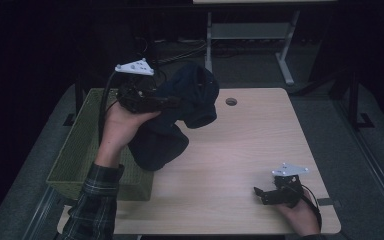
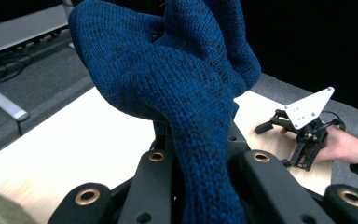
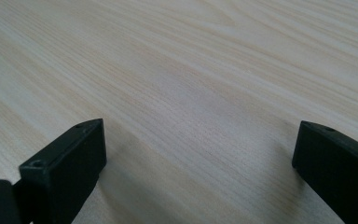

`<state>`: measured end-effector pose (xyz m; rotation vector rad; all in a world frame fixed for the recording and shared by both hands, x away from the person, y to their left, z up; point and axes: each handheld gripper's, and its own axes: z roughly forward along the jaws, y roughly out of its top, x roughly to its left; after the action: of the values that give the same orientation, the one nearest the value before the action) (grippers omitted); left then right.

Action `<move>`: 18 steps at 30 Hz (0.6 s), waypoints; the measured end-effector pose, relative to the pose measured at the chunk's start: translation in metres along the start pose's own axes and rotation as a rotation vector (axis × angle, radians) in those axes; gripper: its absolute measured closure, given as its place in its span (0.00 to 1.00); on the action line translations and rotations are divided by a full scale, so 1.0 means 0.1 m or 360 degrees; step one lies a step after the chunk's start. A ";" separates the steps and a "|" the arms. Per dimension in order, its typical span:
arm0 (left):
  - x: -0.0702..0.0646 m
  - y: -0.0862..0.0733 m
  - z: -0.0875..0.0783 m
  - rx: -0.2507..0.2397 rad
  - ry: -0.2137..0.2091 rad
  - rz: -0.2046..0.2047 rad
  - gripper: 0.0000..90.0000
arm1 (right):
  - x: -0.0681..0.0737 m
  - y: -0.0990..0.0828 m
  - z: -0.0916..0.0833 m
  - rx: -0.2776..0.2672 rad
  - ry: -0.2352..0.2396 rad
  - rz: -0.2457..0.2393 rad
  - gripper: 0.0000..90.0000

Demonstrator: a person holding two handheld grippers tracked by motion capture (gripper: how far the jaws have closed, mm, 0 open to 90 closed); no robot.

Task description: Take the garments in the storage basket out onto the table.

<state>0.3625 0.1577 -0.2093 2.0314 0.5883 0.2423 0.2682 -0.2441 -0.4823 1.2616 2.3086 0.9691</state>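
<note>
Blue knit, thick and slack, is hanging from the left tongs [image 1: 172, 101], whose jaws are pinching a fold of the garment [image 1: 180, 117] and holding it clear of the desk [image 1: 240, 150], toward ten o'clock on the desk in the high view. One lump is bulging above the grip and another is sagging beneath it, just over the desk's near-left edge and beside the green basket [image 1: 80, 145] at nine o'clock. In the left gripper view the garment [image 2: 182, 93] is draping straight down between the jaws and over them.

It looks soft, light and far from fragile; it is likely to stretch and swing rather than slip, so a bunched fold or a thick hem is probably the safest place to take hold.

The right tongs [image 1: 265, 192] are resting open and empty at five o'clock, low over bare wood; in the right gripper view their jaws are standing wide apart over the desk [image 3: 191, 93].

Whether the garment is a sweater, a hat or something else is hard to tell, since the folds are hiding its shape. The basket's inside is mostly dark, and the room behind is lost in shadow.
</note>
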 end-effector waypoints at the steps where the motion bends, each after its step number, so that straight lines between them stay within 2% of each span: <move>1: -0.01 0.00 0.02 0.0000 -0.0007 -0.0001 0.88 | 0.00 0.00 0.00 0.0000 0.0001 -0.0001 0.03; 8: -0.11 0.00 0.23 -0.0031 -0.0077 -0.0018 0.88 | 0.00 0.00 0.00 0.0000 0.0005 -0.0002 0.03; 18: -0.22 -0.04 0.54 -0.0014 -0.0149 -0.0042 0.88 | 0.00 0.00 0.00 -0.0006 0.0011 -0.0011 0.03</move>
<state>0.3638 0.1078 -0.2390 2.0135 0.5540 0.1332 0.2681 -0.2437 -0.4824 1.2502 2.3137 0.9770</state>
